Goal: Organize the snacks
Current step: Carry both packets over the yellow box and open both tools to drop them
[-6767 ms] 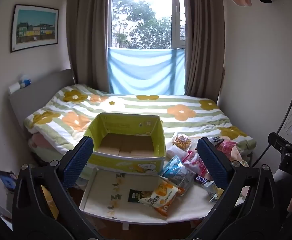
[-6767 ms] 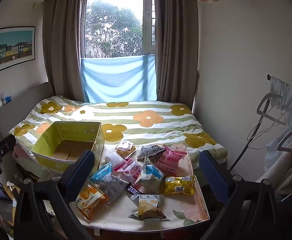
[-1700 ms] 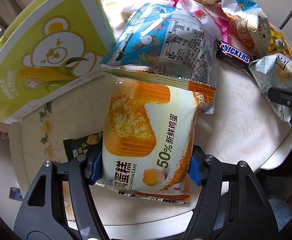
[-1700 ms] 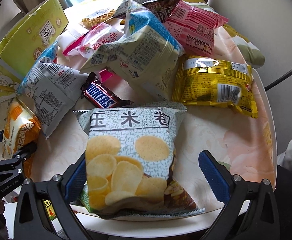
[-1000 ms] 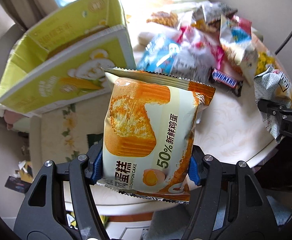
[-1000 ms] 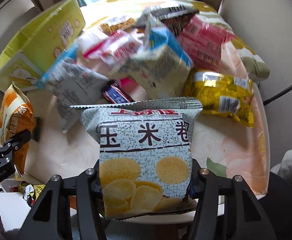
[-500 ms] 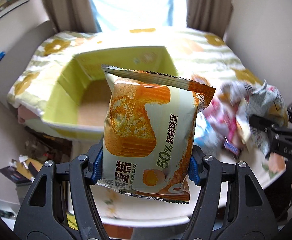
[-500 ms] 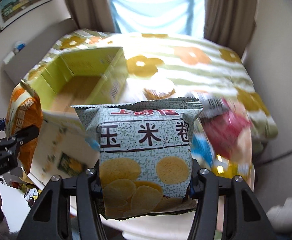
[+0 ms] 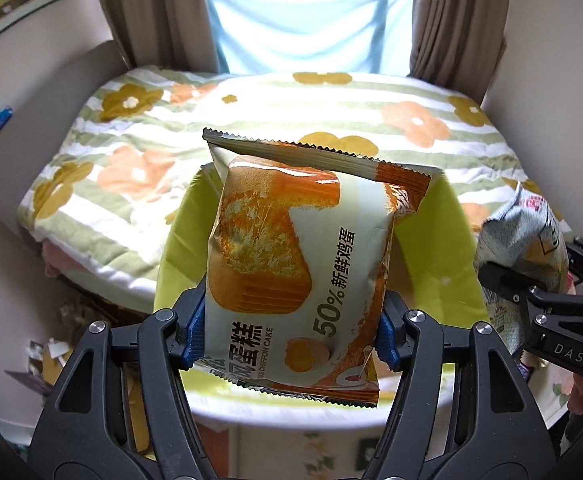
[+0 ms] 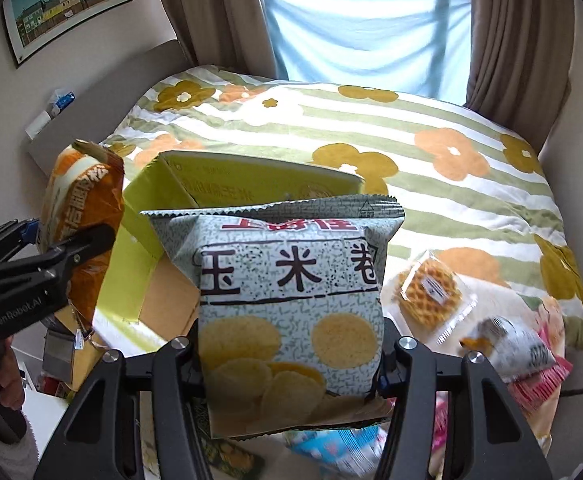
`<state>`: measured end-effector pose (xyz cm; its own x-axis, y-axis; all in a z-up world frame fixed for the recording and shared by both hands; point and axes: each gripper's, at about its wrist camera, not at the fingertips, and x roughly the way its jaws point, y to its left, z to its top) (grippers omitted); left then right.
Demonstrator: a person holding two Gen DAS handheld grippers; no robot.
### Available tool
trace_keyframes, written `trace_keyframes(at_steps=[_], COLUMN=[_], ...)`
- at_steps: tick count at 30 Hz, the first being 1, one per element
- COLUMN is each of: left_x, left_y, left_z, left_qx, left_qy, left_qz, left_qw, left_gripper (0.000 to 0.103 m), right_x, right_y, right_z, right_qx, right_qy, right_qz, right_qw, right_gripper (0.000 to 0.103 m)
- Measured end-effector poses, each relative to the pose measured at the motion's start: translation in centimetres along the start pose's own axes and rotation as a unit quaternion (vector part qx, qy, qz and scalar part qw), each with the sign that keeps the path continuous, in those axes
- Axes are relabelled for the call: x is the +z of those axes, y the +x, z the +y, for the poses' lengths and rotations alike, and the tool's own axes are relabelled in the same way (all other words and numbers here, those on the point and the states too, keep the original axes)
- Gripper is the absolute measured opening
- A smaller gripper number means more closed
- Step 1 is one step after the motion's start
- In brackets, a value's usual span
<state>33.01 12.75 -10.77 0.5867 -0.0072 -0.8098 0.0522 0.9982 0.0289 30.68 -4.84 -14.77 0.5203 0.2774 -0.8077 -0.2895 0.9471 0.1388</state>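
My left gripper is shut on an orange chiffon cake packet and holds it upright above the open yellow-green cardboard box, which it largely hides. My right gripper is shut on a grey-green bag of corn chips, held up just right of the box. The right wrist view shows the left gripper with the cake packet at the left. The left wrist view shows the right gripper with its chip bag at the right.
A waffle packet, a grey bag, a pink packet and a blue packet lie on the small table at lower right. The flowered bed lies behind. Curtains and a window stand beyond.
Both grippers closed on their packets, lifted them off the table and moved toward the box. The view now looks down into the box from higher up.
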Motion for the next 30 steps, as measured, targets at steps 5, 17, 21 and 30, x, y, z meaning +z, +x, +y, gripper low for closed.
trace_keyframes(at_steps=[5, 17, 21, 30], left_x=[1.5, 0.1, 0.4, 0.9], left_y=[5.6, 16.2, 15.5, 11.4], left_z=[1.4, 1.0, 1.3, 2.8], left_qx=[-0.012, -0.034, -0.046, -0.039], left_qy=[0.015, 0.062, 0.064, 0.074], left_qz=[0.049, 0.155, 0.149, 0.098], left_qw=[0.9986, 0.9854, 0.9856, 0.9916], left_gripper=[0.062, 0.062, 0.066, 0.103], right_x=[3.0, 4.4, 4.6, 4.8], right_y=[3.9, 9.6, 10.0, 9.9], right_z=[1.3, 1.4, 1.3, 0.4], right_qx=[0.005, 0.003, 0.006, 0.015], right_qy=[0.014, 0.057, 0.064, 0.076], right_qz=[0.024, 0.078, 0.086, 0.083], right_qw=[1.000, 0.995, 0.994, 0.993], right_gripper=[0.052, 0.052, 0.052, 0.052])
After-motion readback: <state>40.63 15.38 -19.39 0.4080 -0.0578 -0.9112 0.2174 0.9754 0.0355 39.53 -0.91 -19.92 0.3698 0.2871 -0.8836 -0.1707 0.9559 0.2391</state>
